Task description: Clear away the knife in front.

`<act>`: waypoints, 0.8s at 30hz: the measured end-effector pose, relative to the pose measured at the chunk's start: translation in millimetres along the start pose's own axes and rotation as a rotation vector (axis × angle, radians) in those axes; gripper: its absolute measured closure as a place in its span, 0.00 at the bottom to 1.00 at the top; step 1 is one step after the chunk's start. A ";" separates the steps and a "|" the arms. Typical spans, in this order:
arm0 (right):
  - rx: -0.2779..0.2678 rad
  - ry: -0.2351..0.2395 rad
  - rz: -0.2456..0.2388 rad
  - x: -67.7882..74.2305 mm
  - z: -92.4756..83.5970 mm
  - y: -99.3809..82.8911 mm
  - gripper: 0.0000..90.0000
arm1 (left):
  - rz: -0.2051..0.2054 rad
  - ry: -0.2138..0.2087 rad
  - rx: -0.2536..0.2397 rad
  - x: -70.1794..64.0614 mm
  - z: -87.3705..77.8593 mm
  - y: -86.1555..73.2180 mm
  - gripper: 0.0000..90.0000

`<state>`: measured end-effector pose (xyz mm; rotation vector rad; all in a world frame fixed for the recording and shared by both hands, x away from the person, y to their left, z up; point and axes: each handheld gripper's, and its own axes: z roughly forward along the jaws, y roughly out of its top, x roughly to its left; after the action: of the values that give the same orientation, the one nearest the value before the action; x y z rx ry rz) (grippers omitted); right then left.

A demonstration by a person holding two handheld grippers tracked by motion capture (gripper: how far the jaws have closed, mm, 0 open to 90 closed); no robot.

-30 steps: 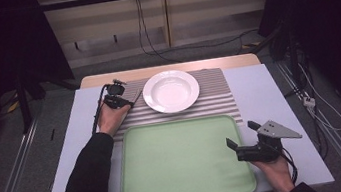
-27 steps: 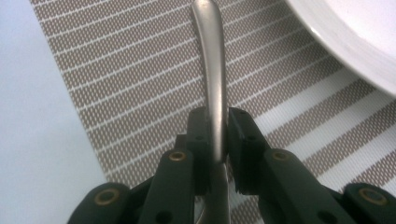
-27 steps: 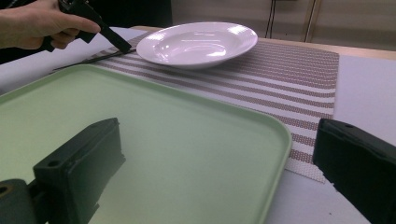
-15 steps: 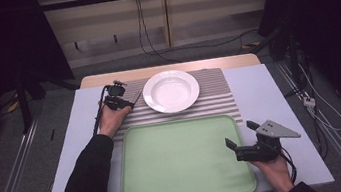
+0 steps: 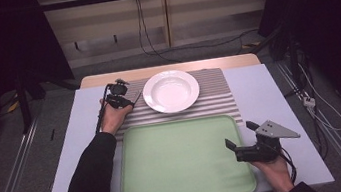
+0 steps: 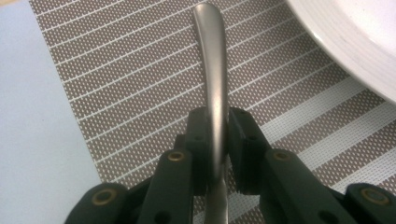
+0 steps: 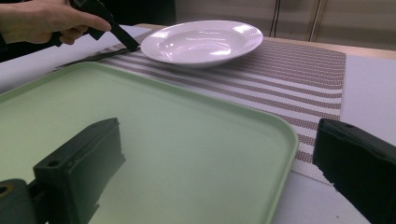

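Left gripper (image 6: 216,140) angled down, clamping utensil handle (image 6: 214,84).

A green tray (image 5: 182,160) lay near the table's (image 5: 279,91) front edge, a white plate (image 5: 171,91) behind it on a striped placemat (image 5: 219,99).

Brushed metal handle (image 6: 215,93); woven striped mat (image 6: 140,79); glossy white plate (image 5: 171,91)

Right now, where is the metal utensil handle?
The metal handle is clamped in the left gripper, over the striped placemat, just left of the white plate.
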<state>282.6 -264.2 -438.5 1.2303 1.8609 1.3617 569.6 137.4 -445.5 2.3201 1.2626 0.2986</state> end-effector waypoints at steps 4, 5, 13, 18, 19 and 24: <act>0.001 0.001 -0.001 0.1 -0.2 -0.1 0.02 | -0.013 -0.016 -0.007 2.1 0.1 -0.5 0.88; 0.001 0.001 -0.001 -0.1 -0.1 -0.2 0.02 | -0.017 -0.015 -0.003 2.1 0.2 -0.1 0.89; 0.002 -0.001 -0.001 -0.3 0.3 -0.2 0.02 | -0.041 -0.019 0.009 3.0 -0.2 2.0 0.89; 0.004 0.001 -0.004 -0.3 1.0 -0.1 0.02 | -0.053 -0.028 0.007 4.0 -0.7 1.5 0.89; 0.004 0.001 -0.005 -0.3 0.9 -0.2 0.02 | -0.054 -0.026 0.003 4.2 -0.7 1.2 0.89; 0.004 0.002 -0.003 -0.9 0.7 -0.3 0.02 | -0.048 -0.026 -0.002 6.8 -3.2 0.7 0.89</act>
<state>283.5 -264.8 -439.2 1.2280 1.8664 1.3585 572.6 143.7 -442.6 2.2811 1.3032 0.2523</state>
